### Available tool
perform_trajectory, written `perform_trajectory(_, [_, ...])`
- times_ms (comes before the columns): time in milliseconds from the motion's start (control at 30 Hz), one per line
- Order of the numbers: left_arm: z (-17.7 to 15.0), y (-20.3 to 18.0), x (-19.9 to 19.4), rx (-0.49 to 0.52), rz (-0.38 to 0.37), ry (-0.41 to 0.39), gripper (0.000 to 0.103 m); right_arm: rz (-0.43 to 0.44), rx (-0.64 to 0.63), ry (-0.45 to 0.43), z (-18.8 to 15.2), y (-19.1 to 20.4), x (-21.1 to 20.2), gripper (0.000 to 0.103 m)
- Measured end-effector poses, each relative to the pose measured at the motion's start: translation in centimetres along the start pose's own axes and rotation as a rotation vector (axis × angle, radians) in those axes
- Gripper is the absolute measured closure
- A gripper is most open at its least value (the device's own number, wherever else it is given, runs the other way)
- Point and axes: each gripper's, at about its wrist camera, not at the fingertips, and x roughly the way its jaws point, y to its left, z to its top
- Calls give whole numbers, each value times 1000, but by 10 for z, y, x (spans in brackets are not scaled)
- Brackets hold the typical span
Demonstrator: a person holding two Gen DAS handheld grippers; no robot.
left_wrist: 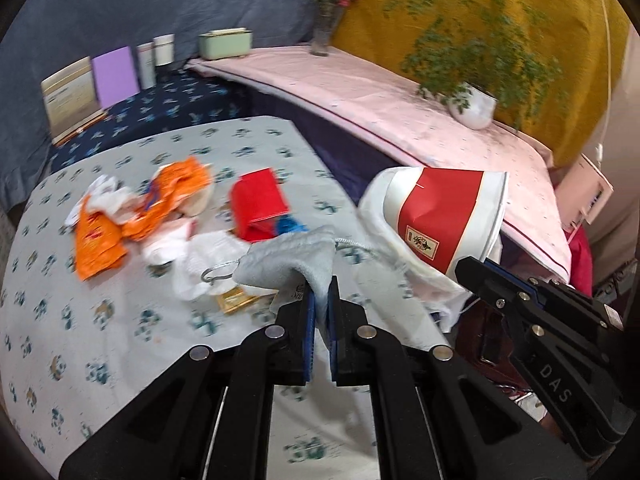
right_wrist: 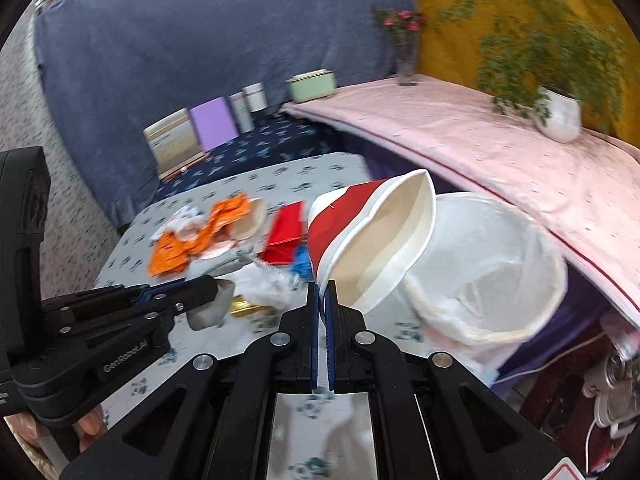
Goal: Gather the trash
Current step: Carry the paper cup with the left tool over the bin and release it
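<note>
Paper cup (right_wrist: 372,240), red-banded with cream rim squashed flat, sits clamped in right gripper (right_wrist: 322,290); left gripper (left_wrist: 320,288) pinches grey cloth (left_wrist: 292,258).

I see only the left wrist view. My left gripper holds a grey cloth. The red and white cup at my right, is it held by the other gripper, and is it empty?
Observer: Yes. The right gripper pinches the paper cup at its rim, and the inside looks empty.
Operator: Is the cup still round?
Observer: No, its mouth is squashed flat.
Operator: What is behind the cup?
Observer: An open bin with a white liner, beside the table.
</note>
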Motion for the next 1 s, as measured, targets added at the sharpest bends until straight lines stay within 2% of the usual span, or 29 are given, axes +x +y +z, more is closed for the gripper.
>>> perform_trajectory(133, [13, -28, 14, 42, -48, -1, 98, -74, 44, -25, 4, -33, -4, 99])
perform_trajectory(433, [37, -81, 58, 106, -120, 25, 98, -145, 128, -41, 6, -96, -1, 99])
perform_trajectory(733, [49, -111, 97, 144, -170, 59, 97, -172, 183, -23, 11, -132, 18, 99])
perform_trajectory(1000, [55, -121, 118, 154, -185, 75, 96, -177, 199, -13, 20, -143, 37, 99])
